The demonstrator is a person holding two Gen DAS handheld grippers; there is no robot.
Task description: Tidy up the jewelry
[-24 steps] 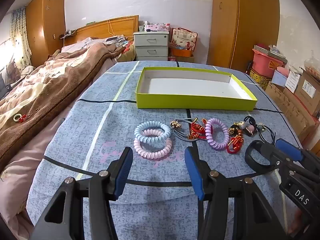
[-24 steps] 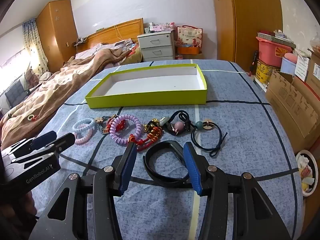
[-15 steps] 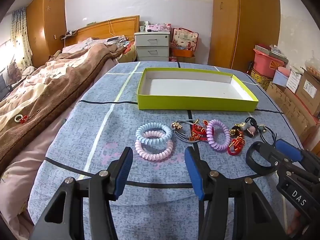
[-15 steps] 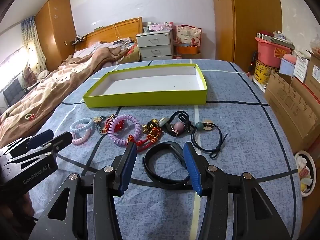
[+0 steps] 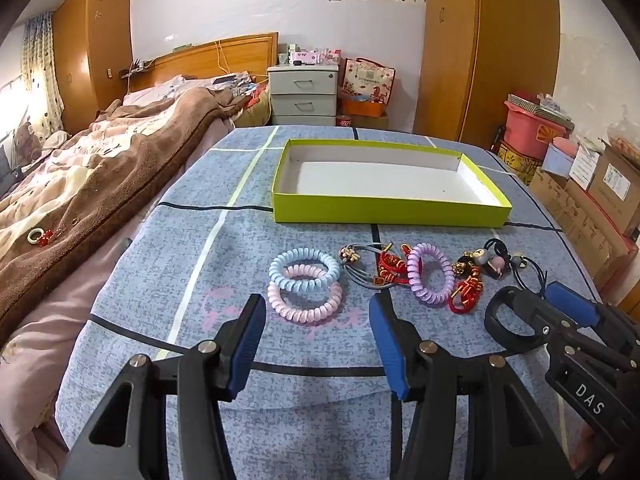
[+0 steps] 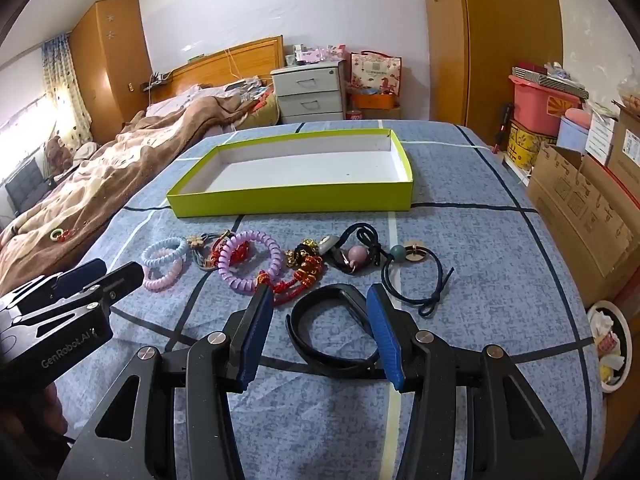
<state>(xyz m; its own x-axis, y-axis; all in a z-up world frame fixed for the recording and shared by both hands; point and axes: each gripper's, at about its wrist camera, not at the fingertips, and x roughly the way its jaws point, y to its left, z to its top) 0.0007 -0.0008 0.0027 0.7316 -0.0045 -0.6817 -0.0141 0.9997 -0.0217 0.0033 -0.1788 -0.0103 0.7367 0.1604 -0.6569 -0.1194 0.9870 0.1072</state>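
Both jaws stand wide open over the row of jewelry, holding nothing.

The right gripper has the black band lying flat between its open jaws, long axis running across them, pads not pressing it. The left gripper hovers just short of the pink coil tie and the blue coil tie overlapping it. The right looks nearer a grasp. Beyond the row, across the blue table, the green tray sits empty.
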